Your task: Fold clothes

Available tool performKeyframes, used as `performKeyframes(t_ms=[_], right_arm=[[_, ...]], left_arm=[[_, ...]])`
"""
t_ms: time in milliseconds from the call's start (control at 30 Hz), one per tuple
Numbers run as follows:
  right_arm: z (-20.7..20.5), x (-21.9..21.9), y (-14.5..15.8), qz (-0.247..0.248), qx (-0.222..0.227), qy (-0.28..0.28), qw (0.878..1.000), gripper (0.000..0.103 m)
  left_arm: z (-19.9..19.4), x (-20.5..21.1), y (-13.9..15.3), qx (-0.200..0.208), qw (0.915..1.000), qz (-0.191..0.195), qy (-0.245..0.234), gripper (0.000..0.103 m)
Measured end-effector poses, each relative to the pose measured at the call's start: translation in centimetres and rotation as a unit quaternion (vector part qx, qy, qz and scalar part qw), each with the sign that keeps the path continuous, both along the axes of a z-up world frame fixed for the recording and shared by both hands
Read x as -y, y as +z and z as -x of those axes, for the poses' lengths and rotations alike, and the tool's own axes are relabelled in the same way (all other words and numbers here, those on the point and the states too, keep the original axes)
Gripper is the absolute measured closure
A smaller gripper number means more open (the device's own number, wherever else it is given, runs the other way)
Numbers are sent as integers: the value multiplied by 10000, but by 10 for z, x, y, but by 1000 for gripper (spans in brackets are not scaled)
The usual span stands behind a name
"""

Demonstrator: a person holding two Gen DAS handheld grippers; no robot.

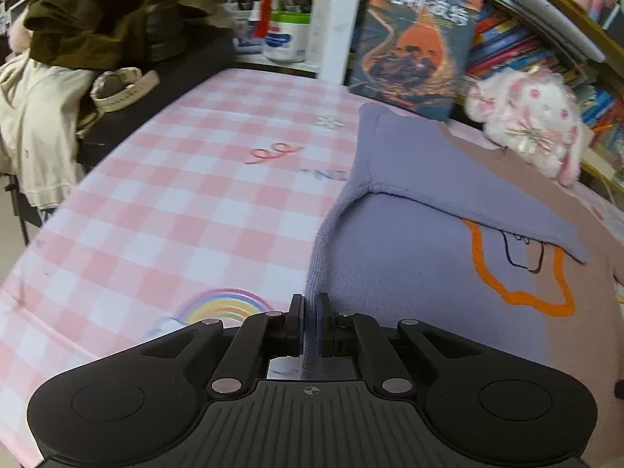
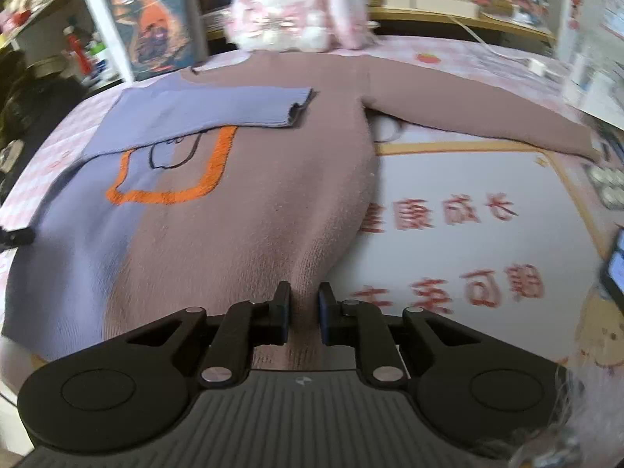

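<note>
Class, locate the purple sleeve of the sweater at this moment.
In the right wrist view the purple sleeve lies folded across the sweater's chest, left of centre, just above the orange outline and below the plush bunny.

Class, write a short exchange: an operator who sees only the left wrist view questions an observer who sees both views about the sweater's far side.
Operator: Is the other sleeve folded in?
Observer: No. The mauve sleeve lies stretched out sideways, flat.
Operator: Where is the right gripper?
Observer: The right gripper straddles the hem of the sweater on its mauve half. I cannot tell whether it is clamping it.
</note>
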State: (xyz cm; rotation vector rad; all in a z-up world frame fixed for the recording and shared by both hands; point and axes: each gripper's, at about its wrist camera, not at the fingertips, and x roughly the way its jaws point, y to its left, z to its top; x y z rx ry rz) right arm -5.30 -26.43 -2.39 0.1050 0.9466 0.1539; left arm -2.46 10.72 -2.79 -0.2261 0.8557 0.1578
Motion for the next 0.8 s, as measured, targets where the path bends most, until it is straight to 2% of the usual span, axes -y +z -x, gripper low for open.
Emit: performKeyframes(t_ms=[200, 467, 600, 667, 800], right_arm=[[-7, -26, 0, 41, 47, 303, 9995, 90], [-9, -30, -1, 72, 58, 250, 9996, 90], [-8, -30, -1, 106, 68, 180, 9998, 89], [-7, -30, 0, 121, 58, 95, 9999, 87], [1, -28, 7, 109, 150, -174, 9997, 65]], left_arm=[[-3, -20, -4, -51, 9999, 28, 109, 98], [-3, -23, -4, -19, 10000, 37, 12, 95], [0, -20, 3, 14, 9999, -141, -75, 92], [3, -17, 9, 91, 9996, -252, -120, 88], [13, -8, 30, 426, 9980, -405, -226, 71]])
